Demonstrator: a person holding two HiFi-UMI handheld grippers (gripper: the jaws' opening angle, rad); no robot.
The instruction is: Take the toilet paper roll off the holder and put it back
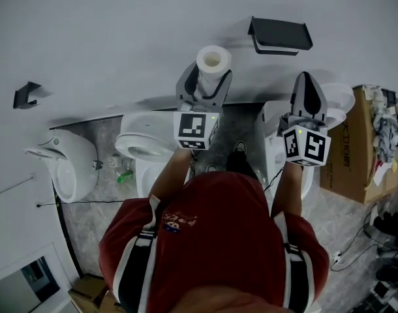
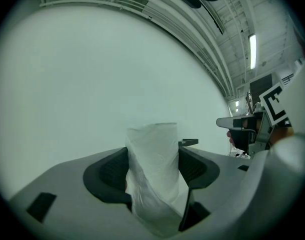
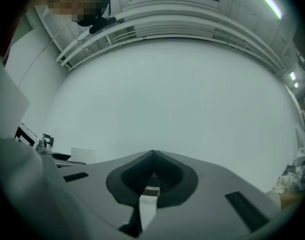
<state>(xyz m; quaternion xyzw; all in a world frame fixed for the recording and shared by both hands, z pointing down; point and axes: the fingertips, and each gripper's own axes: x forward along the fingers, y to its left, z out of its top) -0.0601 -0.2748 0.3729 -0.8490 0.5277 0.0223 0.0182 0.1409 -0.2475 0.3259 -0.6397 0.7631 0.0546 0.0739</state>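
A white toilet paper roll (image 1: 213,61) stands upright between the jaws of my left gripper (image 1: 205,77), which is shut on it; in the left gripper view the roll (image 2: 155,169) fills the gap between both dark pads. The dark wall-mounted holder (image 1: 279,36) is up on the white wall, to the right of the roll and apart from it. My right gripper (image 1: 308,91) is held up below the holder, its jaws shut with nothing between them. In the right gripper view its tips (image 3: 152,156) meet against the bare wall.
A white toilet (image 1: 141,147) and a bidet-like fixture (image 1: 67,163) stand on the speckled floor at the left. A white appliance (image 1: 272,142) and a cardboard box (image 1: 355,145) stand at the right. A small dark bracket (image 1: 26,94) is on the wall far left.
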